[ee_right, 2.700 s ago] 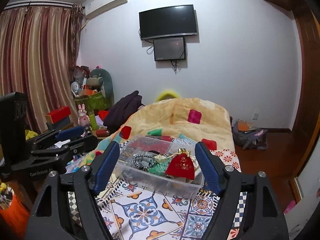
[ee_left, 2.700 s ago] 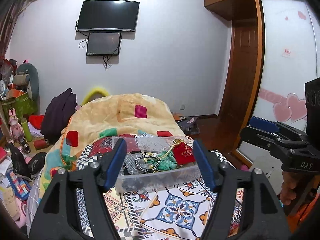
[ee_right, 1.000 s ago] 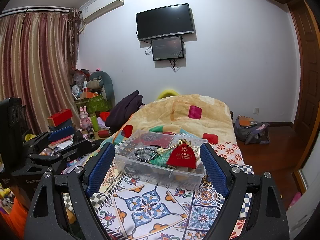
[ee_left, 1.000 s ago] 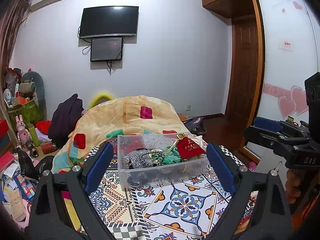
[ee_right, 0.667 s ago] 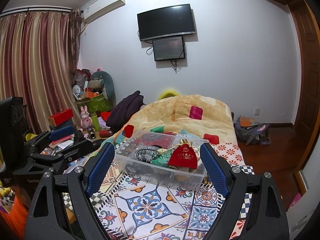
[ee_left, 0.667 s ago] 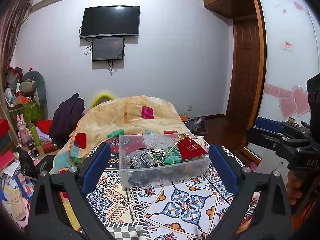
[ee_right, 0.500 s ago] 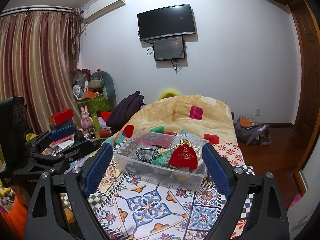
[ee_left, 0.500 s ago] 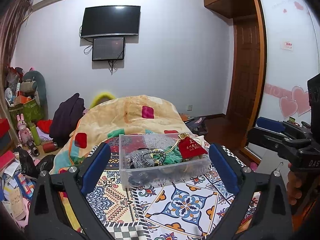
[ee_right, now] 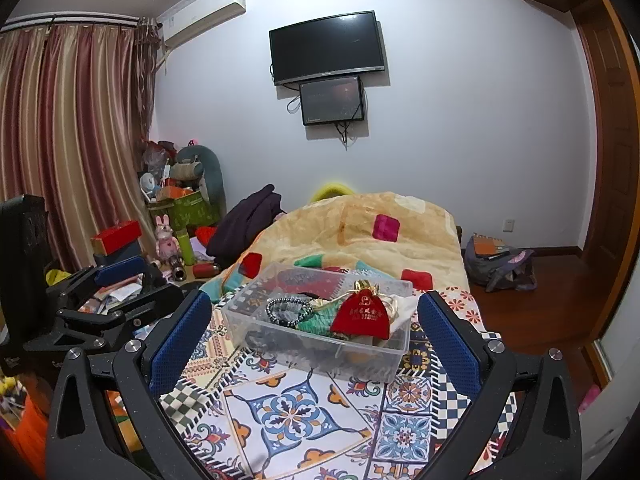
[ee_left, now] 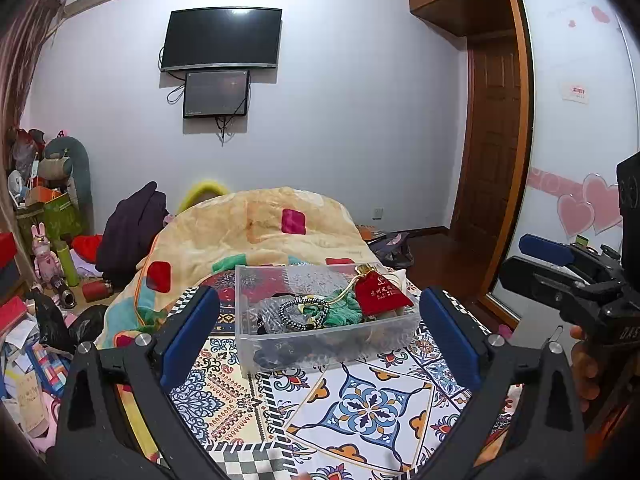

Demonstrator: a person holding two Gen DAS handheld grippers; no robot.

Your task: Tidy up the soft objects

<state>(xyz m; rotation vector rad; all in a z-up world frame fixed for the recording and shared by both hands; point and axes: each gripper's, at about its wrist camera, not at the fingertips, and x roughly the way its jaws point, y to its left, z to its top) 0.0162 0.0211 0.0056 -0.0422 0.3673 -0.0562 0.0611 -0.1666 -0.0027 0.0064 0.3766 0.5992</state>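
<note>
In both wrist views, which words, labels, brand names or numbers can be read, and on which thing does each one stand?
"DAS": white letters on the right gripper body, cut off by the picture's edge.
Gold characters and an emblem on the red drawstring pouch: too small to read.
Red print on the white sticker on the wardrobe door: blurred.
Small mark on the lower rim of the television: unreadable.
Left gripper: lettering too dark to read.

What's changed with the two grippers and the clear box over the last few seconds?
Both grippers opened wider, the left gripper most, and neither took hold of anything. The clear box and the red pouch on top of its contents stayed put on the patterned cloth.
</note>
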